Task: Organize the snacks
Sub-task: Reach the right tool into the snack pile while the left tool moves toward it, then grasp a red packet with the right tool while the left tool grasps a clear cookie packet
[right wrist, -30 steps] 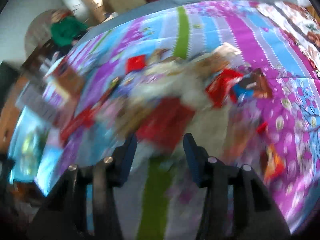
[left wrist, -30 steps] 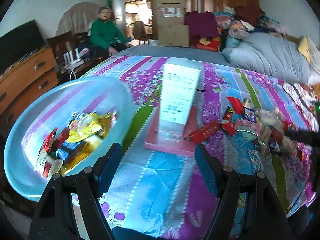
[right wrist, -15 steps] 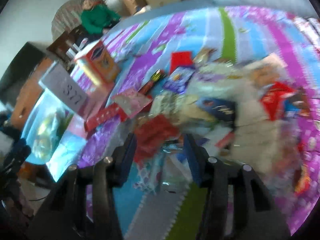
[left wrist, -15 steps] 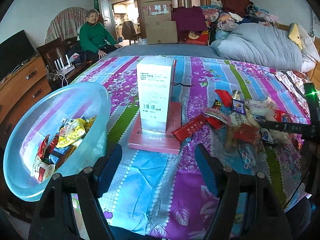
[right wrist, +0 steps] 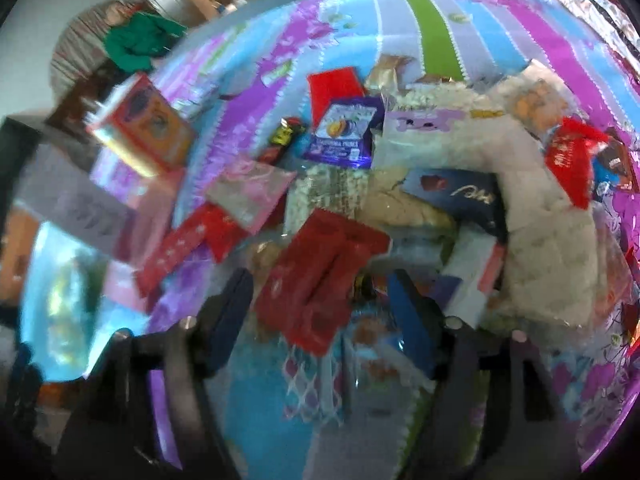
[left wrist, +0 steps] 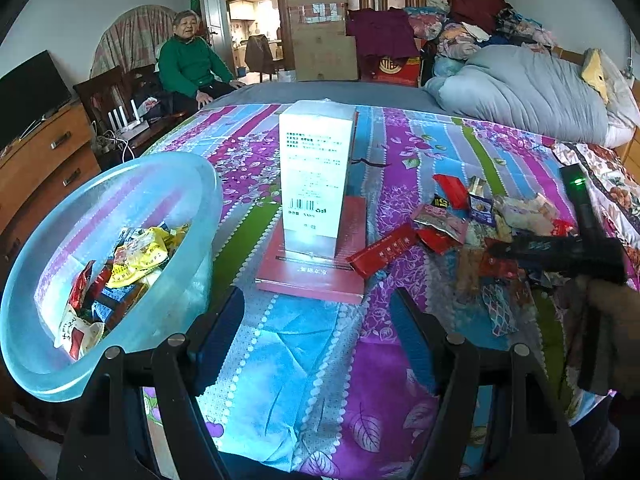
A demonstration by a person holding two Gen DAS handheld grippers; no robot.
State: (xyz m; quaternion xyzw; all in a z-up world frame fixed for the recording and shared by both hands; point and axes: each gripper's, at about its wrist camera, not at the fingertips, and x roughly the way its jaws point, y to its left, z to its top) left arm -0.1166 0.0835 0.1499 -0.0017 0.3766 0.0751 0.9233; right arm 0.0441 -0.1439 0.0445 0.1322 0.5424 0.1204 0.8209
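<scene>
Snacks [right wrist: 400,184] lie heaped beside one bowl [left wrist: 132,200] and two boxes.

white box [left wrist: 316,184]: barcode and small print, too fine to read | red flat box [left wrist: 320,276]: white characters, illegible | dark blue packet [right wrist: 456,194]: gold script, unreadable | purple packet [right wrist: 346,134]: blurred lettering

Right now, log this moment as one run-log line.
left gripper: open, empty, beside bowl | right gripper: opening over red packet in snack pile | next: probably grasp
</scene>
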